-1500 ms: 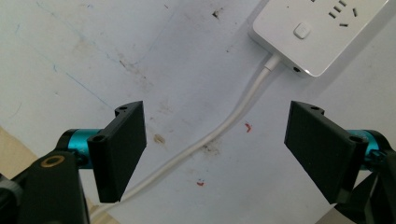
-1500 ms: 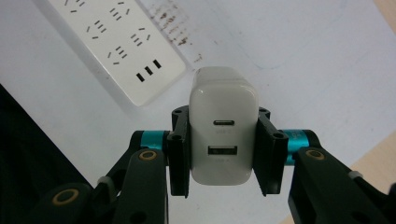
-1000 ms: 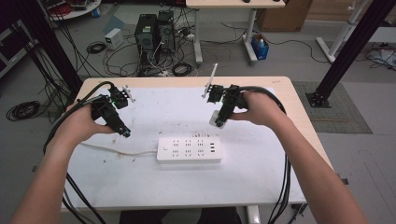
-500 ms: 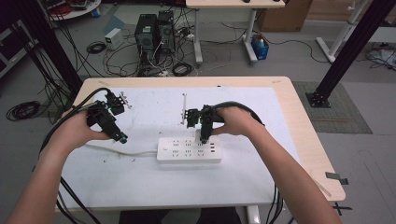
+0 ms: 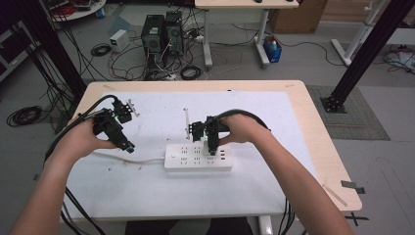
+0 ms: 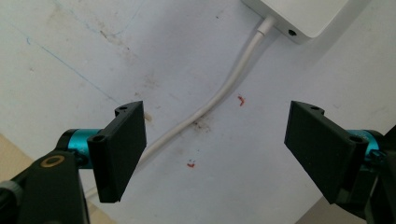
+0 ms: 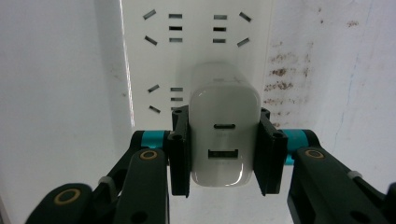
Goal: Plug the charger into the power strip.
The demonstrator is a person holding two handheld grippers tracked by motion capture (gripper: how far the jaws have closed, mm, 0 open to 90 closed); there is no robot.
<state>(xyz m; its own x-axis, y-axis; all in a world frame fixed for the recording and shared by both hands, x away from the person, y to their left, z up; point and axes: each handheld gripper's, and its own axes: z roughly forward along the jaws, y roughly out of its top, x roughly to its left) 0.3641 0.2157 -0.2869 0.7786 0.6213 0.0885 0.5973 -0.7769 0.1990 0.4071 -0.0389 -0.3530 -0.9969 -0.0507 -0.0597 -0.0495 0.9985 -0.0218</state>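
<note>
R gripper (image 7: 224, 154) clamps a white USB charger (image 7: 224, 140) right over the power strip (image 5: 197, 157), mid-table. L gripper (image 6: 215, 149) gapes wide, empty, strip's cord (image 6: 219, 95) running under it. Gripper views show charger ports; high view doesn't. R hand moved left and down since 0.5 s ago. PC towers (image 5: 160, 33) on floor beyond.

Lab: computer towers (image 5: 161, 32), floor cables (image 5: 132, 63)
</note>
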